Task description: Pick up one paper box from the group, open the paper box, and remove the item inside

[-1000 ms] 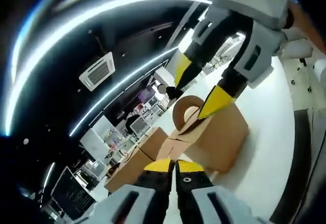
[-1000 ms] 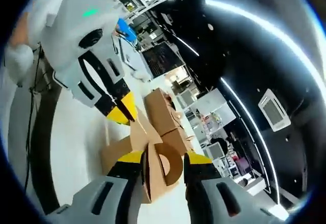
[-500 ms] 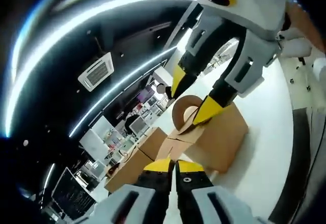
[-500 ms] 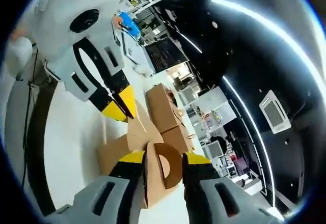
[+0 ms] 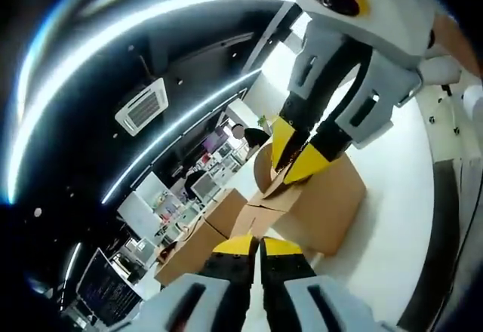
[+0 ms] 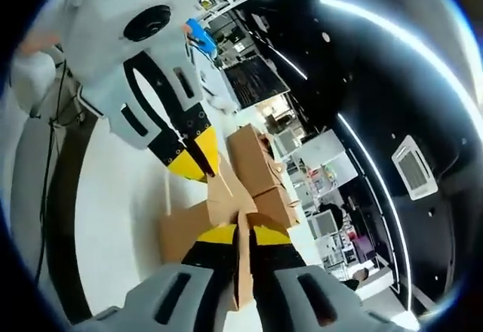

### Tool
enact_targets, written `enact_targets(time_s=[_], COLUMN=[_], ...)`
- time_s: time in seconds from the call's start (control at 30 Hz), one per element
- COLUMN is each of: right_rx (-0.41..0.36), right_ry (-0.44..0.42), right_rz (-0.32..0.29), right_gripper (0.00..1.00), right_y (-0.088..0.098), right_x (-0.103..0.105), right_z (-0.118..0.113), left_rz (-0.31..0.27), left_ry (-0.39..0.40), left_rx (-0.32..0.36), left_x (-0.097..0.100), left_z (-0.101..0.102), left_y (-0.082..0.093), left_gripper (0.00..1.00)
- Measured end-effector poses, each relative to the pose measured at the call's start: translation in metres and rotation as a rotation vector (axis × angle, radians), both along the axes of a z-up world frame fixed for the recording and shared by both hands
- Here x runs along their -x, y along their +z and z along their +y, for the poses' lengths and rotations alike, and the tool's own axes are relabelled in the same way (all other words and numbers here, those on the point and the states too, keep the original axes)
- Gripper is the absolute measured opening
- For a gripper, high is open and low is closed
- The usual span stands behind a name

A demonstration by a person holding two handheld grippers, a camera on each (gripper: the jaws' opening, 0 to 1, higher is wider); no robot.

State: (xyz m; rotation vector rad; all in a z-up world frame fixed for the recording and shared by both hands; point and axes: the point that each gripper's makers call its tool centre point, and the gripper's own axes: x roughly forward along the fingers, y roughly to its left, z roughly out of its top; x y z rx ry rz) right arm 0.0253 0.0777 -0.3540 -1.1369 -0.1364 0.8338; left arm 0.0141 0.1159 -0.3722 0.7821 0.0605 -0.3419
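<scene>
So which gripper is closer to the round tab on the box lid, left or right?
Right. The right gripper is shut on the round tab; the left gripper pinches a lower flap of the paper box.

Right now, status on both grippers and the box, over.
Left gripper shut on a flap of the paper box. Right gripper shut on the round-cut flap. Box partly open, item not seen. More boxes behind, nothing blocking.
</scene>
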Motion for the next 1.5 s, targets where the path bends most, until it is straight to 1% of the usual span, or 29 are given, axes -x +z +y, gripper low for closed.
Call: enact_targets(time_s=[0.13, 0.4, 0.57, 0.83, 1.07, 1.27, 1.5], right_rx=[0.002, -0.002, 0.01, -0.01, -0.002, -0.033, -0.054], right_ry=[0.003, 0.002, 0.0, -0.007, -0.008, -0.017, -0.021], right_rz=[0.009, 0.003, -0.003, -0.003, -0.005, -0.02, -0.026], right_gripper=[0.03, 0.03, 0.03, 0.03, 0.03, 0.03, 0.03], right_y=[-0.002, -0.001, -0.001, 0.001, 0.001, 0.01, 0.014], right_x=[0.001, 0.003, 0.002, 0.003, 0.001, -0.002, -0.001], right_z=[0.001, 0.001, 0.001, -0.001, -0.002, -0.005, -0.008], left_rz=[0.001, 0.002, 0.005, 0.01, 0.01, 0.016, 0.017], left_ry=[-0.002, -0.005, -0.006, -0.003, -0.01, -0.013, -0.011], left_rx=[0.001, 0.003, 0.007, 0.007, 0.007, 0.008, 0.009], left_x=[0.001, 0.001, 0.001, 0.001, 0.001, 0.003, 0.003], left_z=[0.0, -0.001, -0.001, -0.001, -0.002, -0.004, -0.004], left_y=[-0.001, -0.001, -0.002, -0.002, -0.002, -0.004, -0.004], left_gripper=[0.06, 0.06, 0.06, 0.06, 0.06, 0.05, 0.05])
